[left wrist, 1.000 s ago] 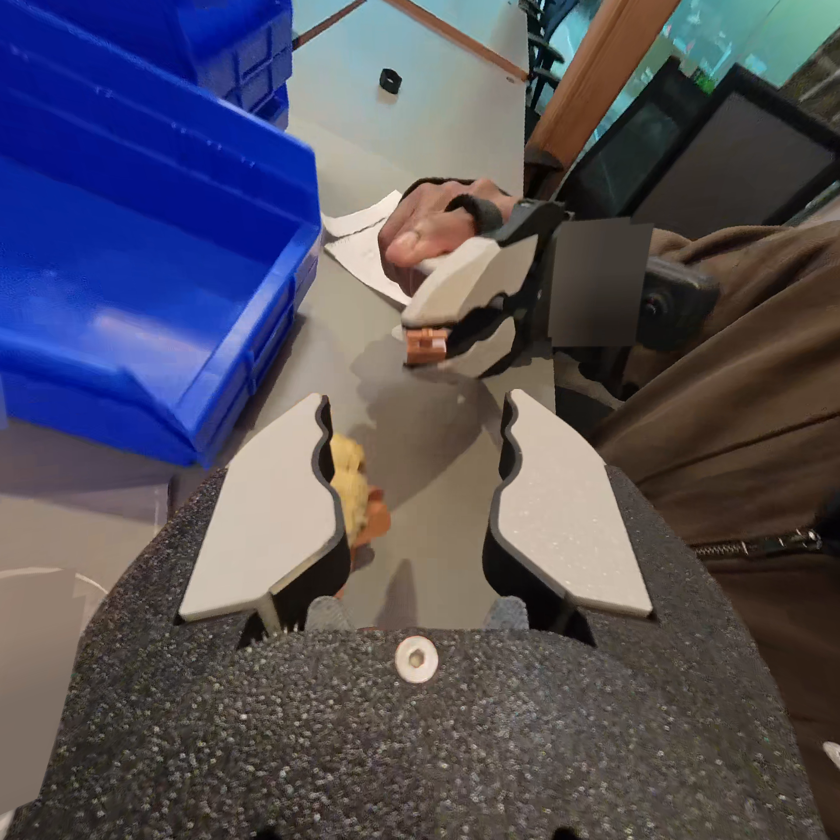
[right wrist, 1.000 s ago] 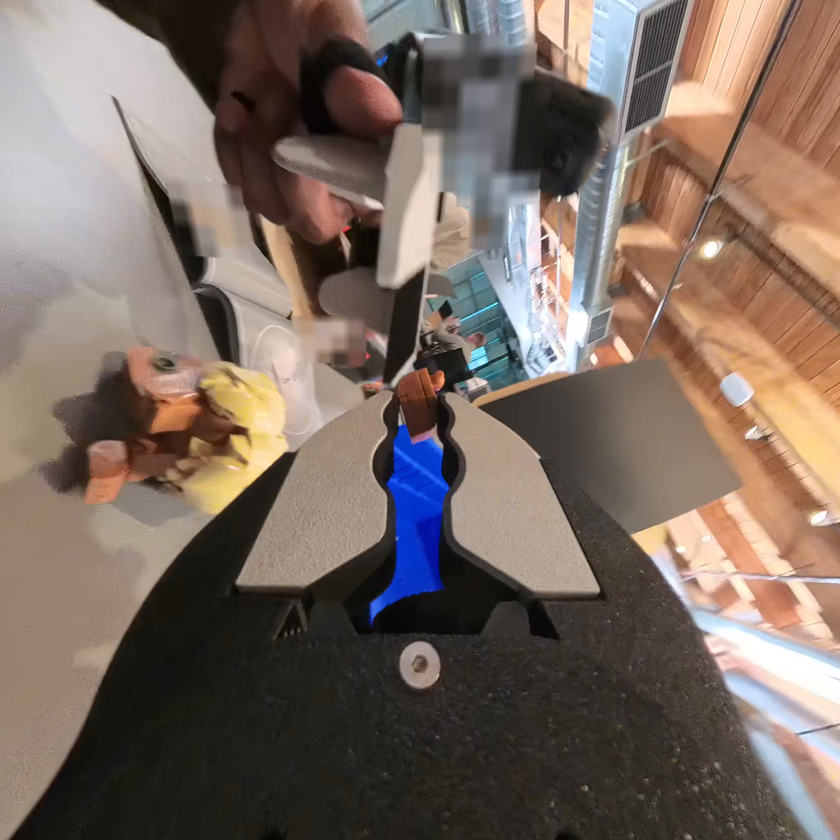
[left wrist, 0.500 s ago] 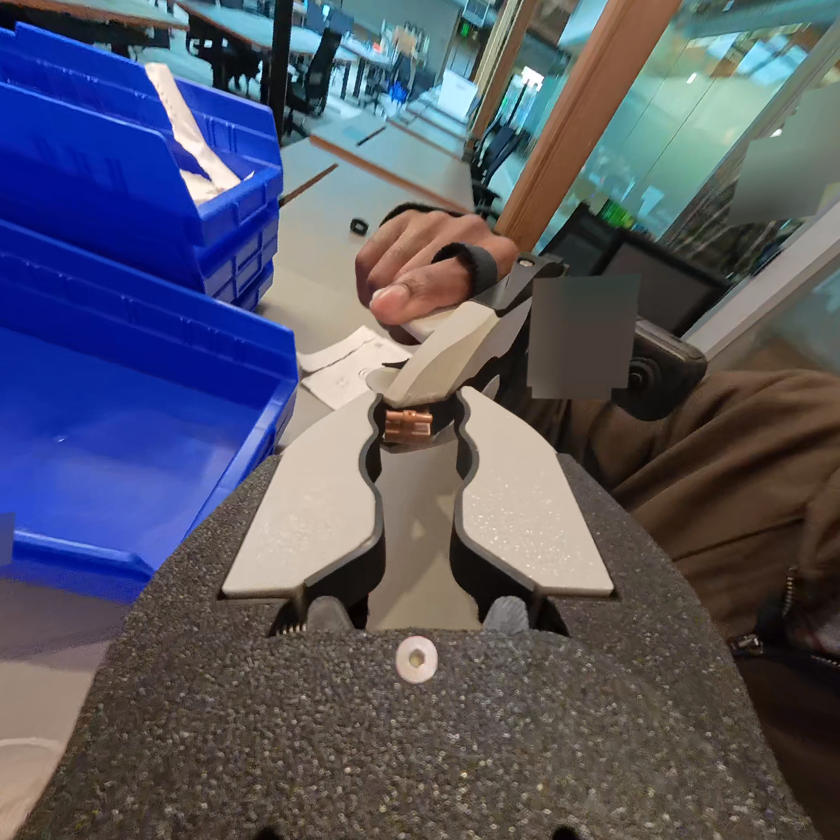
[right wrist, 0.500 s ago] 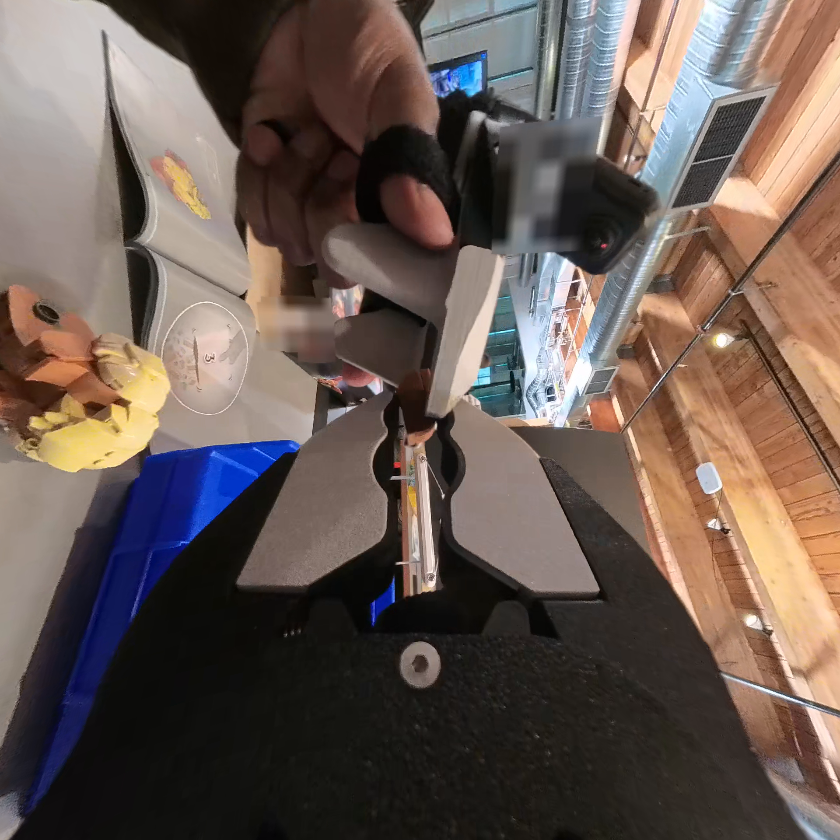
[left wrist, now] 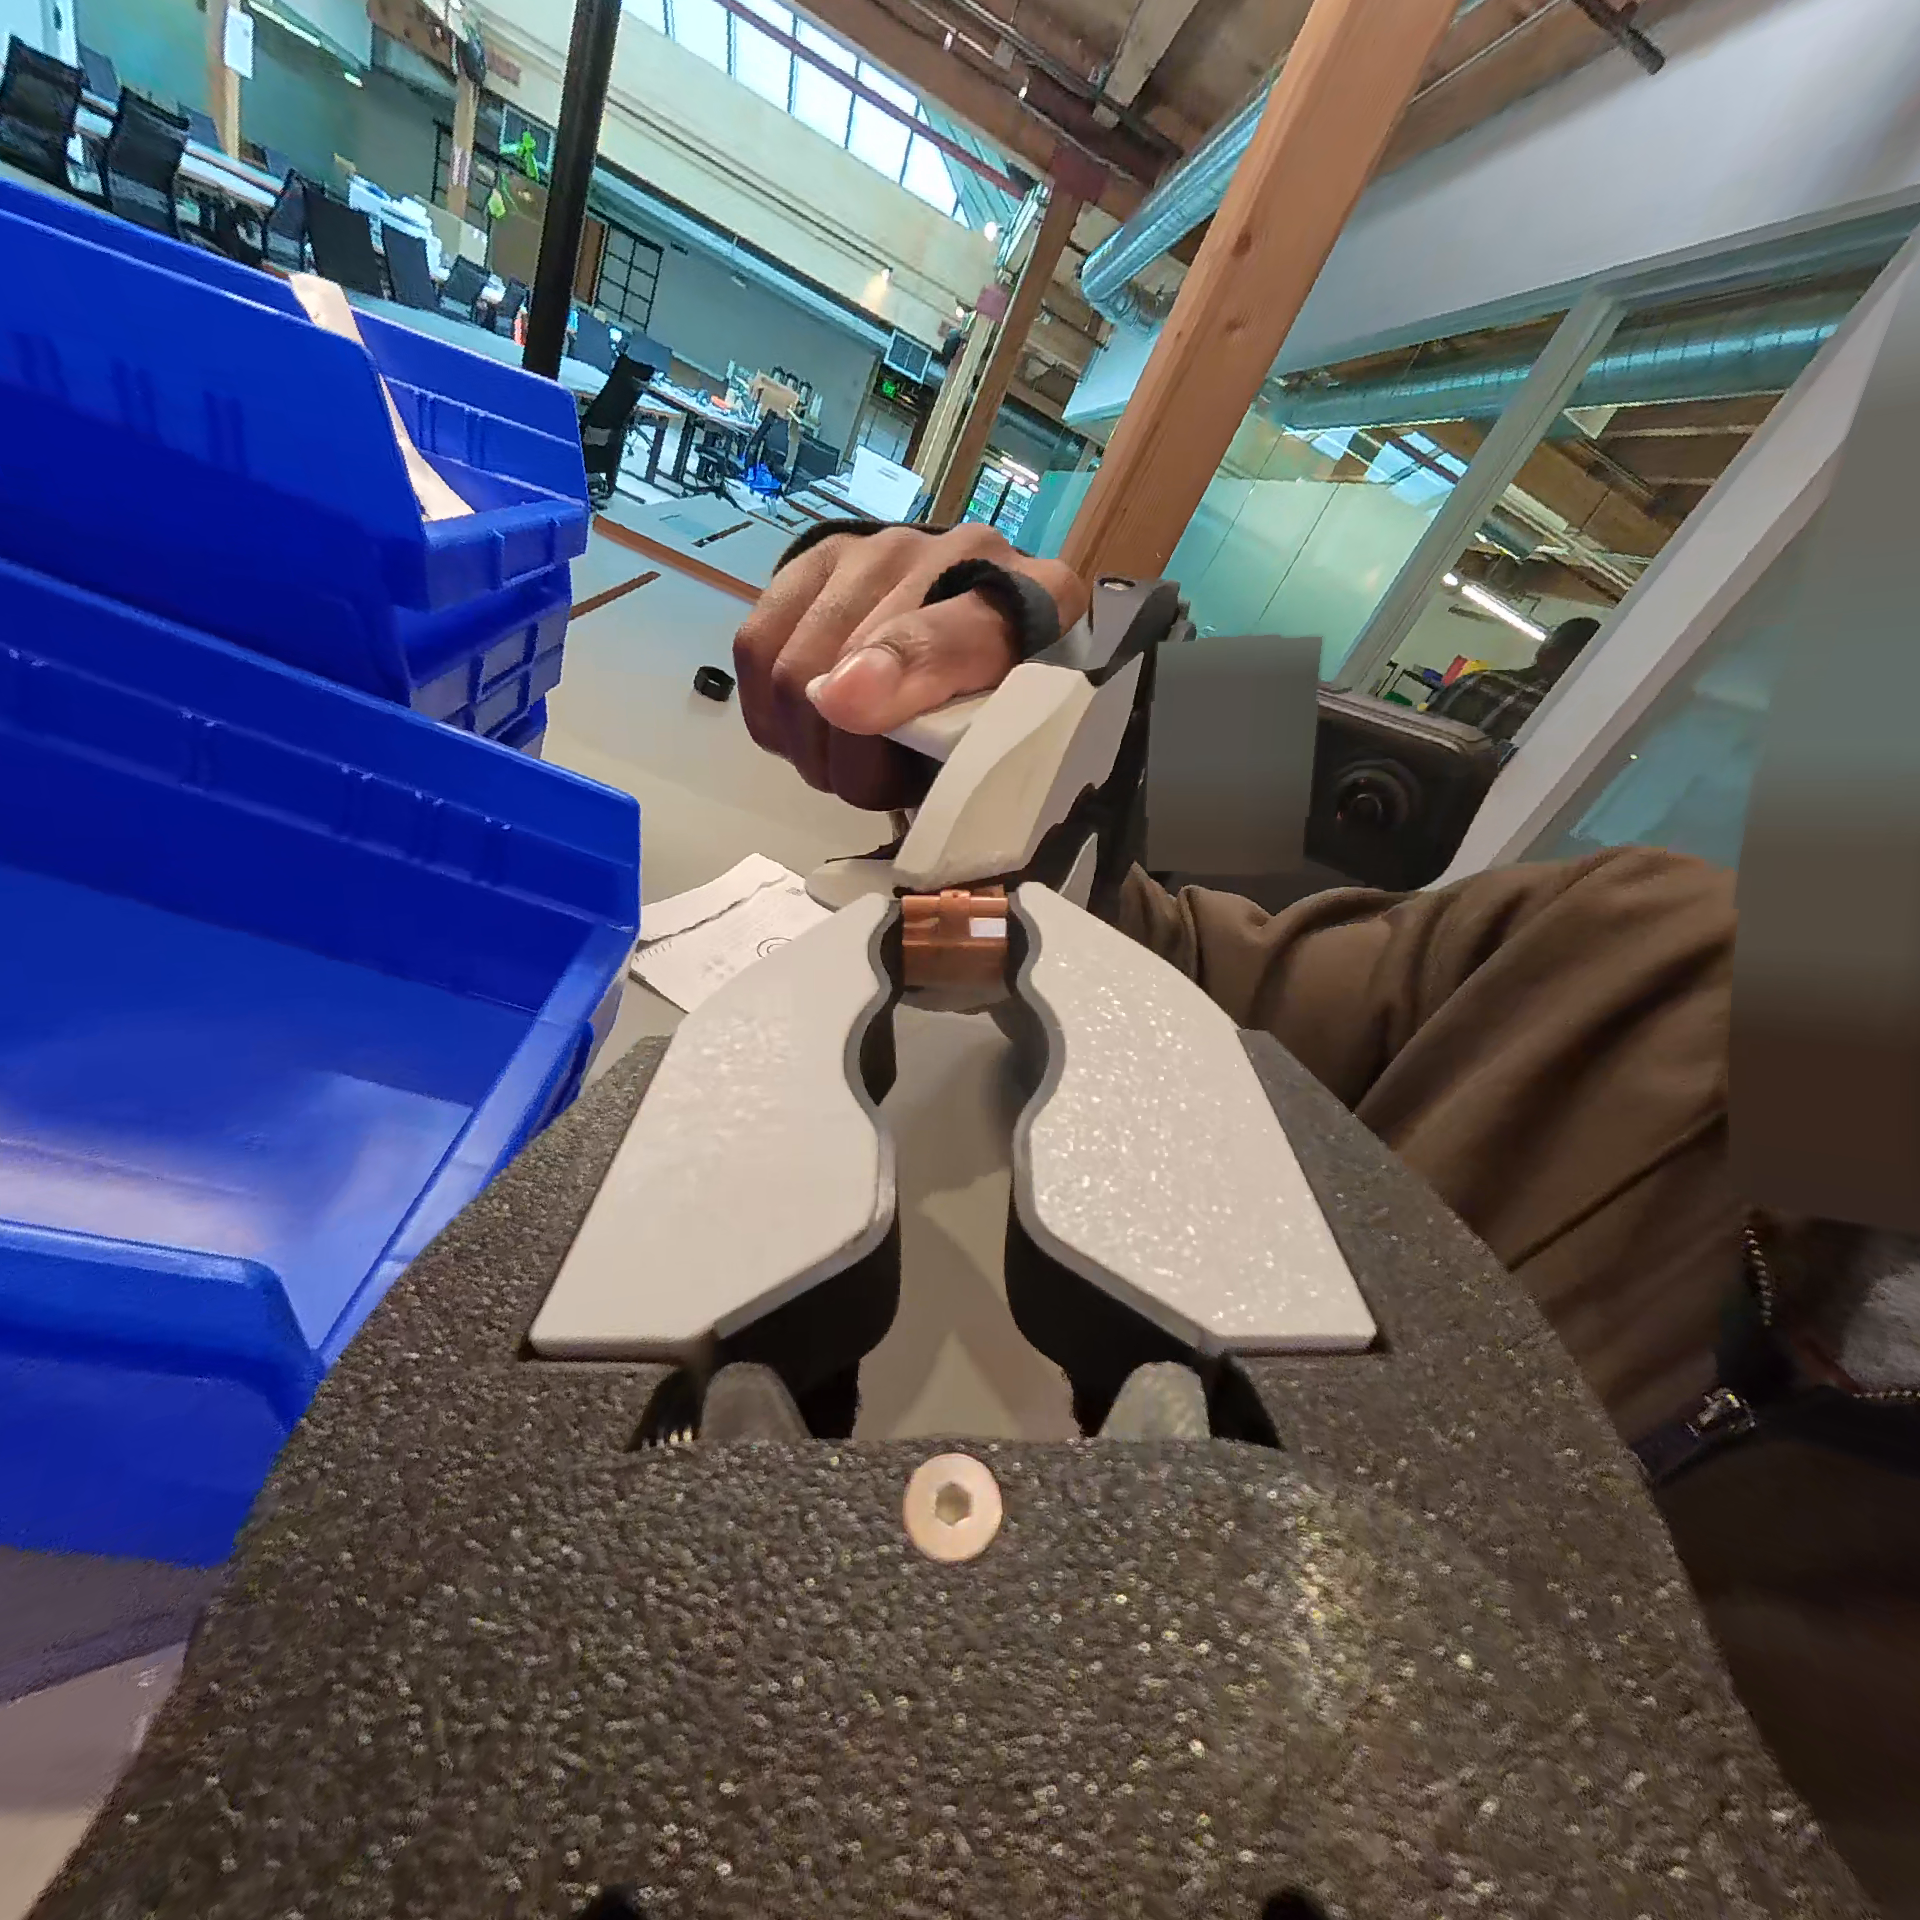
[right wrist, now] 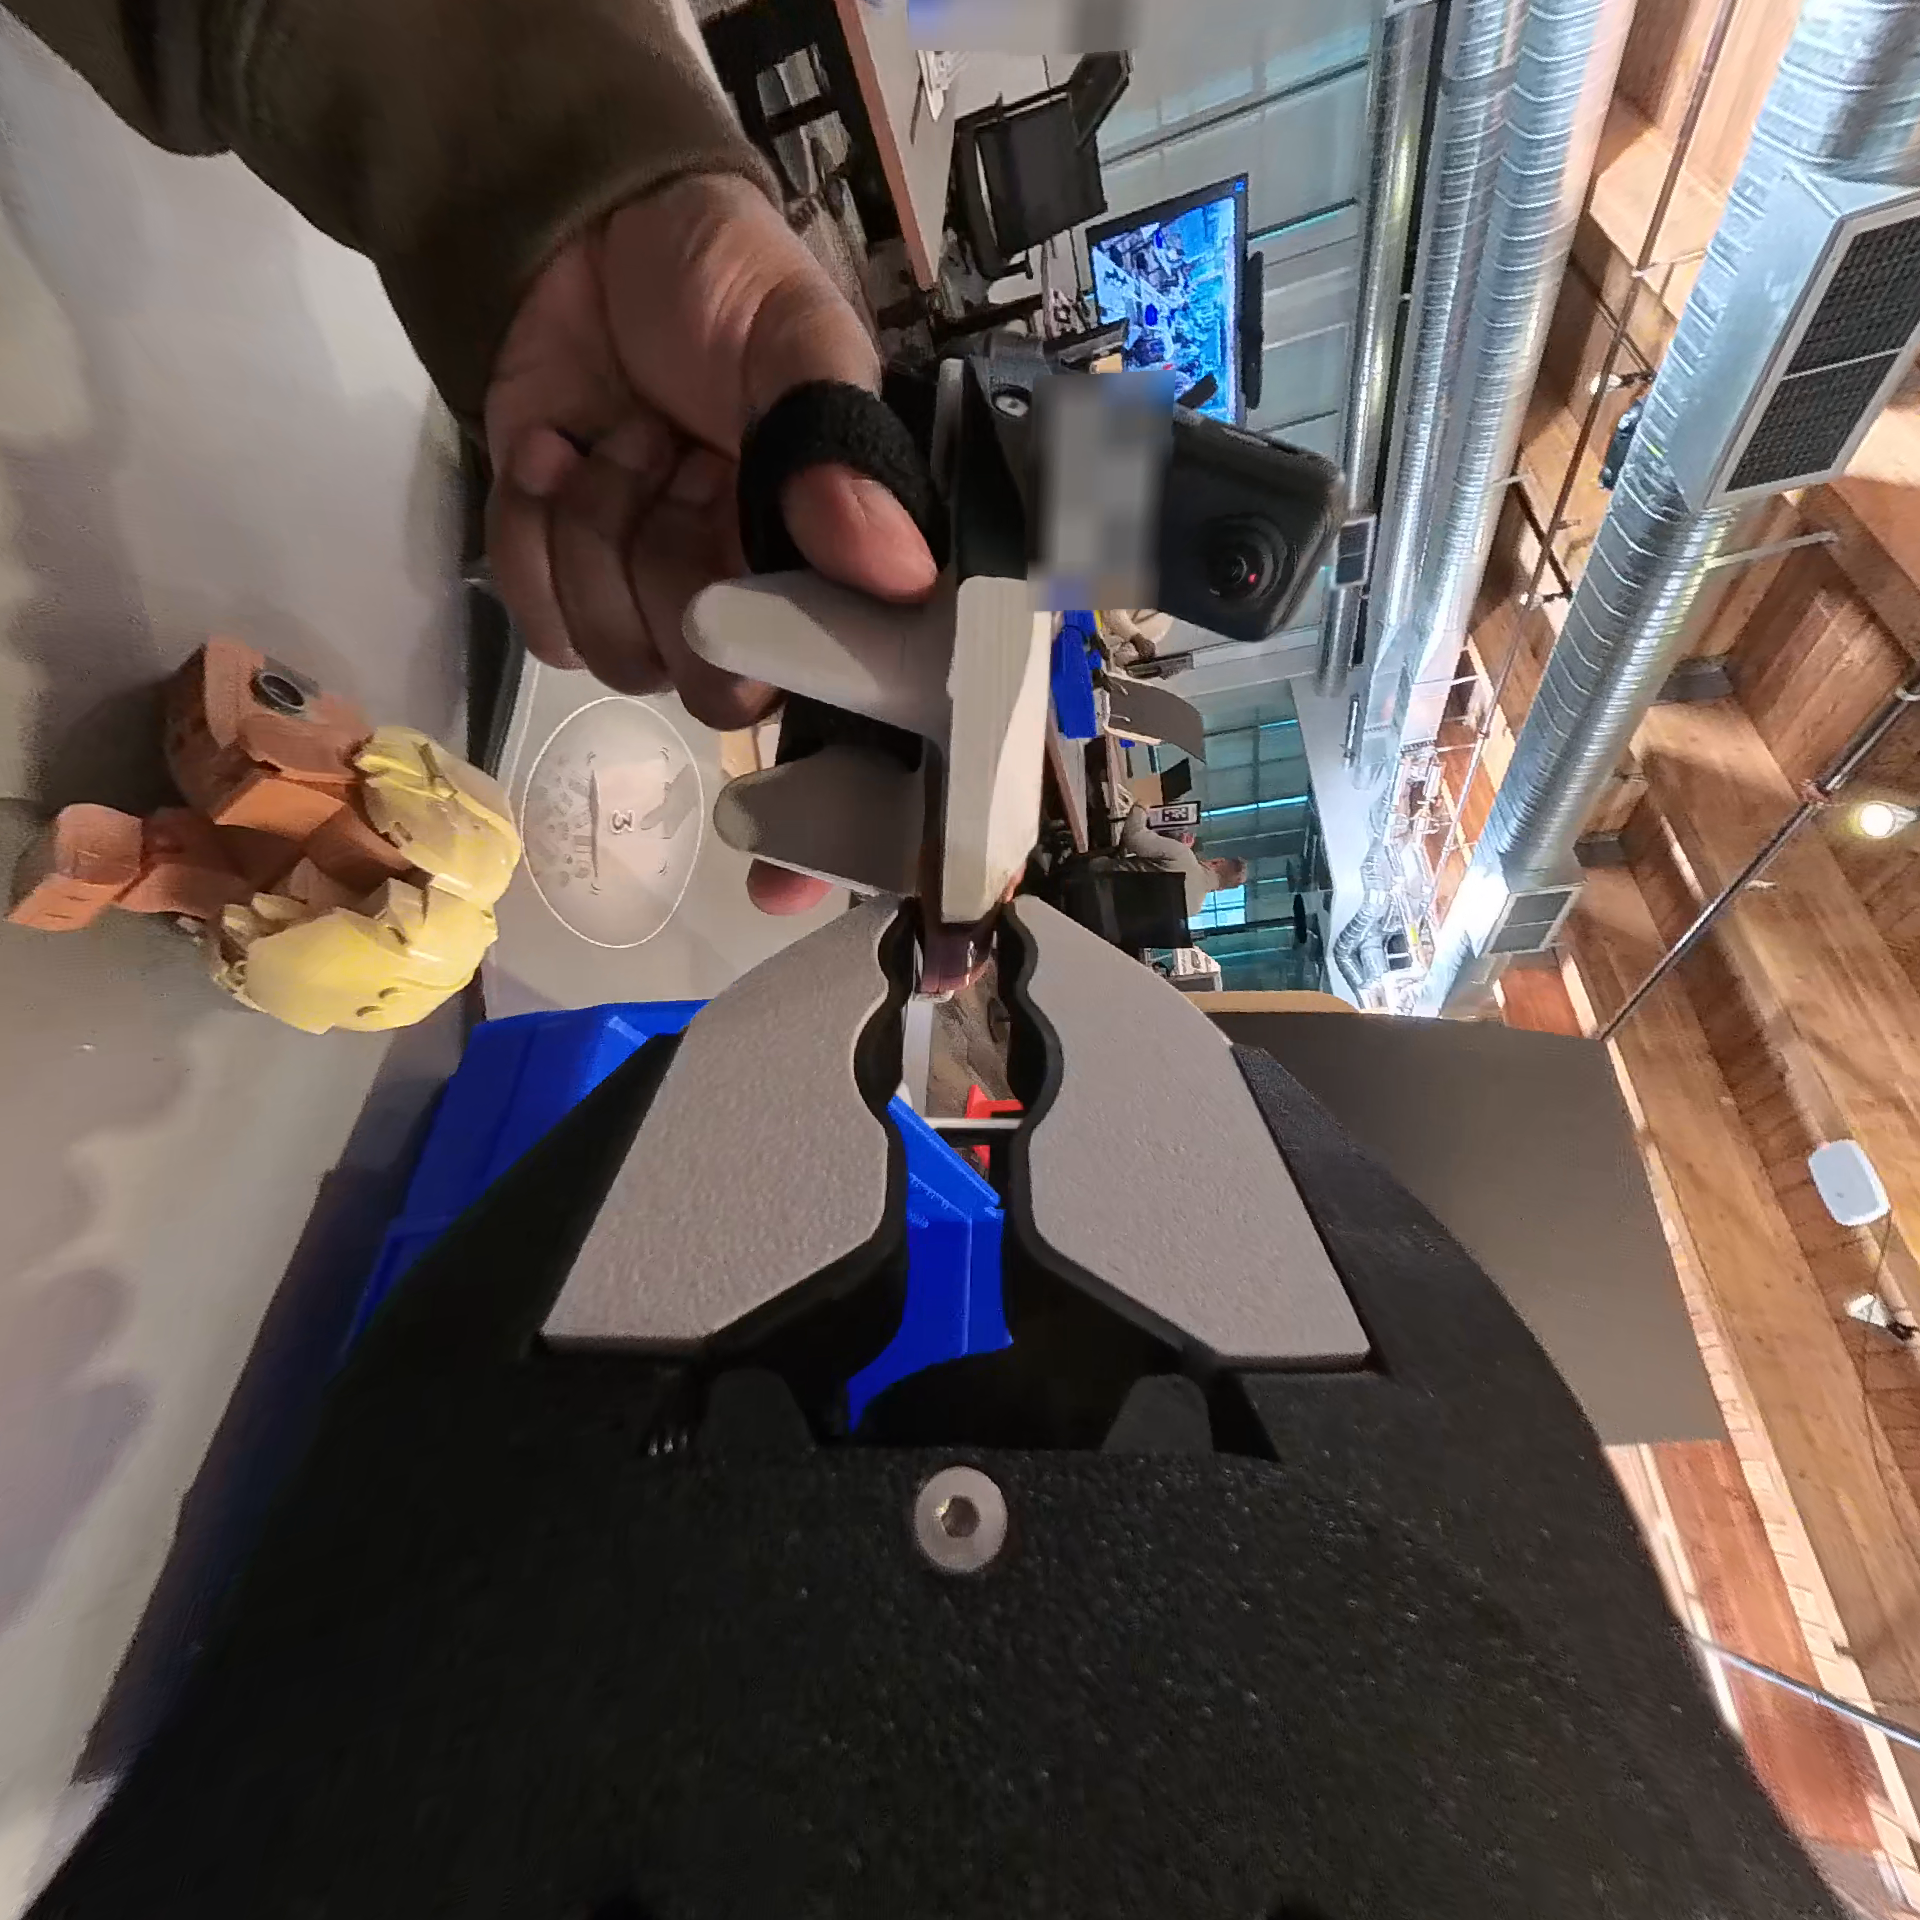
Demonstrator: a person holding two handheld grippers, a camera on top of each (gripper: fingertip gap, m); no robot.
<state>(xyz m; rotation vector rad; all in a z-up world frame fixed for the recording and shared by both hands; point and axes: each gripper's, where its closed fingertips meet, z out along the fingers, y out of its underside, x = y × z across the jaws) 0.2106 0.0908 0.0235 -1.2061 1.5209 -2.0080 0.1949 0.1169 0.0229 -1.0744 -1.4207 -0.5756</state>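
Two hand-held grippers (left wrist: pixel 953 940) (right wrist: pixel 954 951), one shared brown brick (left wrist: pixel 953 938), three blue bins (left wrist: pixel 260 883).

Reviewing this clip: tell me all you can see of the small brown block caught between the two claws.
The brown block is a small, copper-brown plastic-looking toy piece with ridged faces and a pale patch on one side. It is held up above the grey table, beside the blue bins. The left claw pinches it by its sides at the fingertips, while the right claw grips it from above. In the right wrist view it is mostly hidden.
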